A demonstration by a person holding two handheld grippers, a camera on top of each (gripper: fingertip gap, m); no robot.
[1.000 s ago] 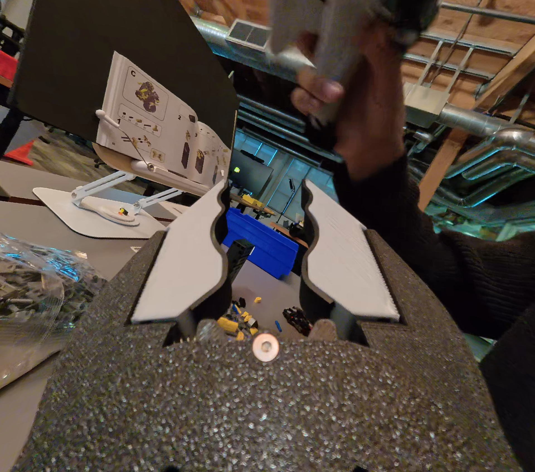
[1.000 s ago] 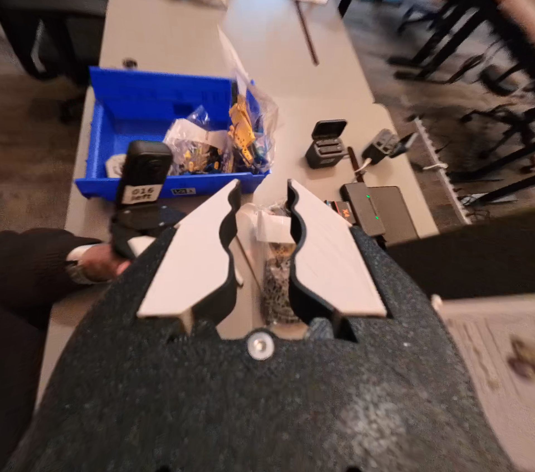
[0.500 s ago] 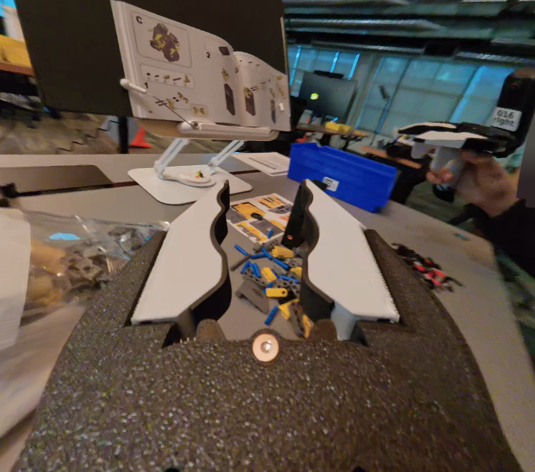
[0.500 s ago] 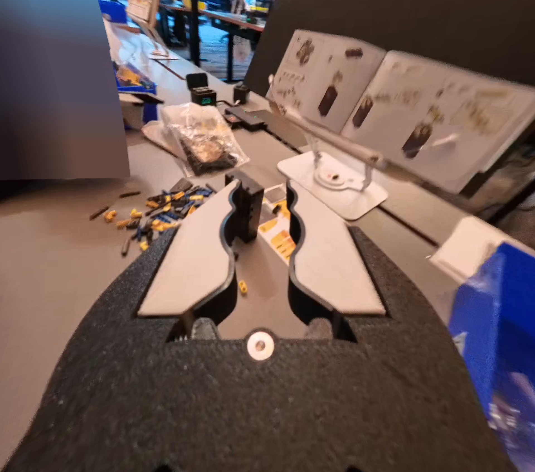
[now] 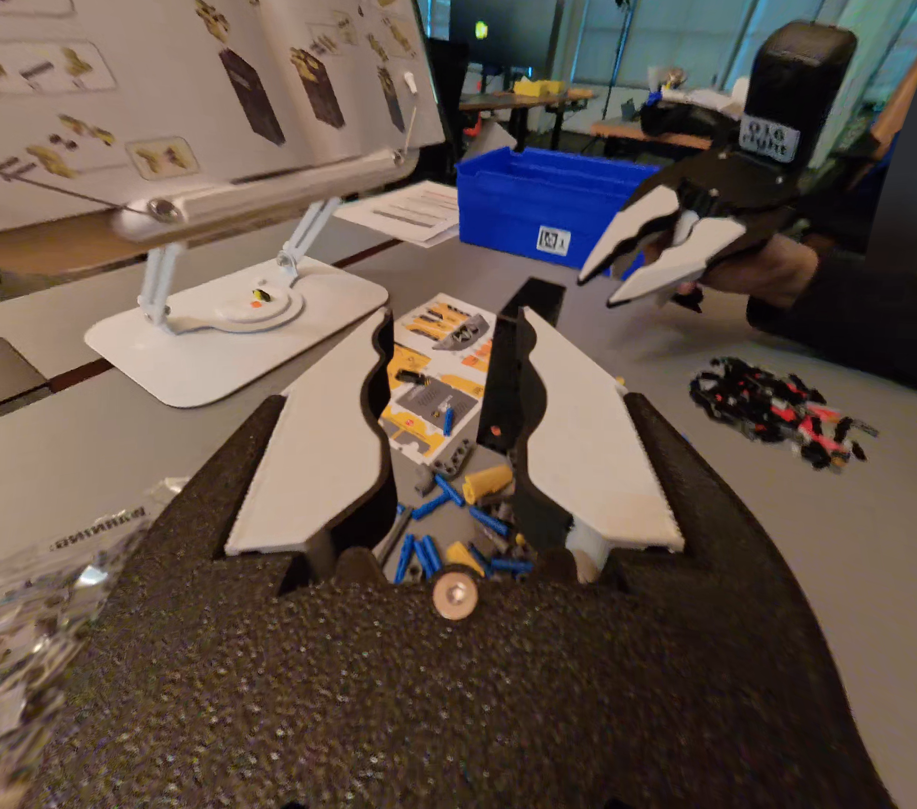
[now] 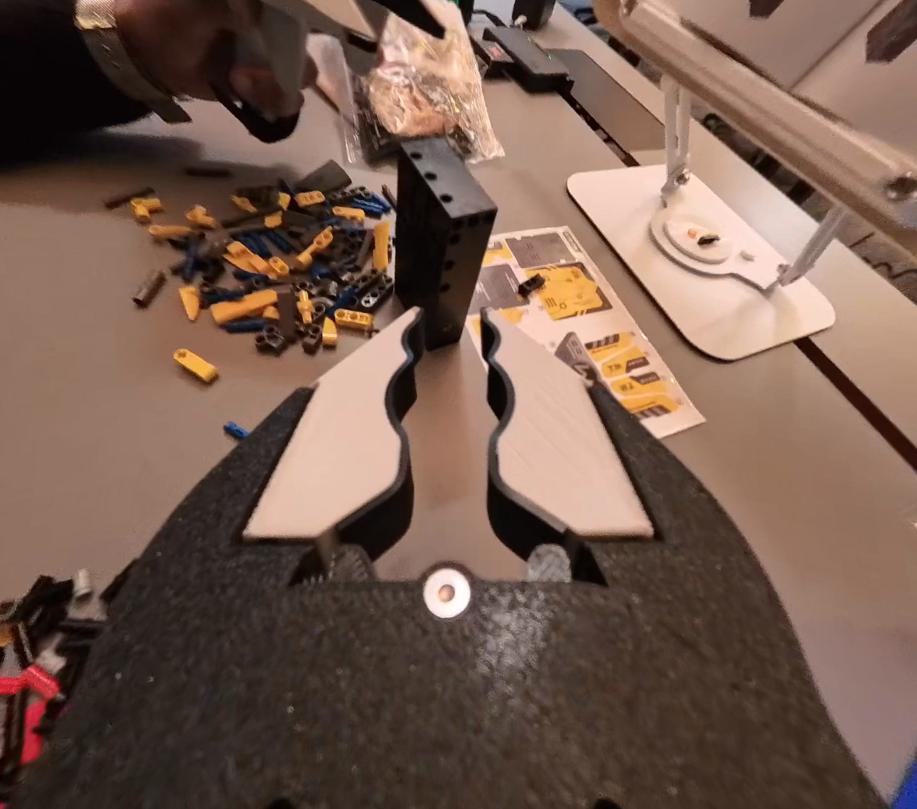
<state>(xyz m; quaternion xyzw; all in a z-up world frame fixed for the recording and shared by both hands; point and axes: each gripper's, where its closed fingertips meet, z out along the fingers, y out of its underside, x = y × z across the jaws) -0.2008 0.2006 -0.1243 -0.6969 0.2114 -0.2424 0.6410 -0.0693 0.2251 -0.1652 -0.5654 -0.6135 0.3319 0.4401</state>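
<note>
Left wrist view: your left gripper [image 5: 454, 323] hung over the yellow and blue loose parts [image 5: 456, 512], jaws moderately wide, holding nothing. The black block [image 5: 516, 368] stood upright on the desk [image 5: 744, 562] just past the right fingertip; a nudge could have tipped it onto the sticker sheet [image 5: 436, 378]

Right wrist view: your right gripper [image 6: 449, 318] was also parted and empty, tips just short of the block's base. Both grippers converged there, so a clash looked possible
</note>
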